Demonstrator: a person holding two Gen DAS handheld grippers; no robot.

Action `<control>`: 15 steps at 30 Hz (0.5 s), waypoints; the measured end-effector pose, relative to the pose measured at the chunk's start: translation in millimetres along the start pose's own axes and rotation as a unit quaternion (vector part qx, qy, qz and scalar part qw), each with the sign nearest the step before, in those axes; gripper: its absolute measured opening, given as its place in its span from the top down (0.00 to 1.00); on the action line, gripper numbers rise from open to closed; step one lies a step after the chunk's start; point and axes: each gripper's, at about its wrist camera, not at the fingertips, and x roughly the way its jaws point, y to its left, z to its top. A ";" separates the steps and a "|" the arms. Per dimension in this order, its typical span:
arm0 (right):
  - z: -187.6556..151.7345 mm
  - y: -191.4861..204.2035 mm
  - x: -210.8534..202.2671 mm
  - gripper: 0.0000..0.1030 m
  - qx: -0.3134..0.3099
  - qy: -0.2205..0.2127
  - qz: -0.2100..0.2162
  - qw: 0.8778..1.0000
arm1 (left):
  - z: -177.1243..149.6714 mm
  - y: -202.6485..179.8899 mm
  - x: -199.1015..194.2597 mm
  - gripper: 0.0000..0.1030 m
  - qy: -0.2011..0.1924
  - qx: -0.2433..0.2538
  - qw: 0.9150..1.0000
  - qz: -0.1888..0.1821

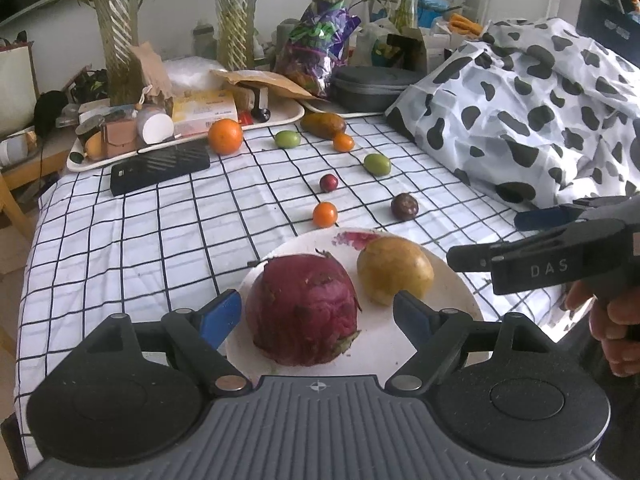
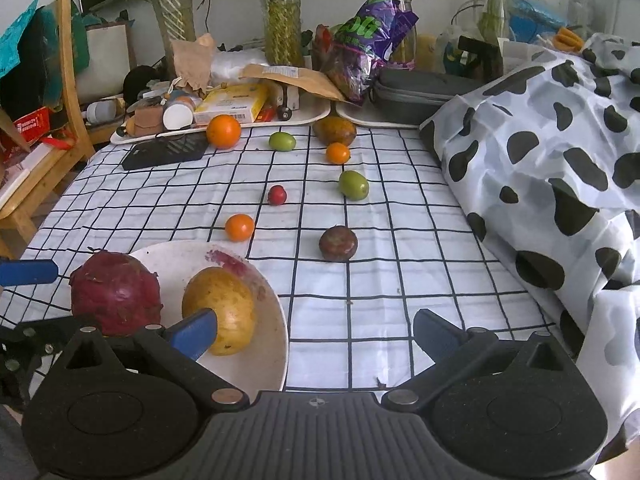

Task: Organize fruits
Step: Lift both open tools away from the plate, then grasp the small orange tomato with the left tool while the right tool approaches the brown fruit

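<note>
Left gripper wide, right gripper wide; plate holds dragon fruit, mango.

Both handheld tools look alike: a grey ribbed body, two round black discs, and black linkage arms with silver rivets ending in blue-padded jaws. The right gripper, seen side-on, carries pale lettering that seems to read "DAS". A small crosshair mark sits on the left gripper.
</note>
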 end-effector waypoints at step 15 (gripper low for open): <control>8.5 -8.8 13.2 0.00 0.004 -0.001 -0.019 1.000 | 20.4 9.8 17.3 0.20 -0.003 0.001 1.000 -0.012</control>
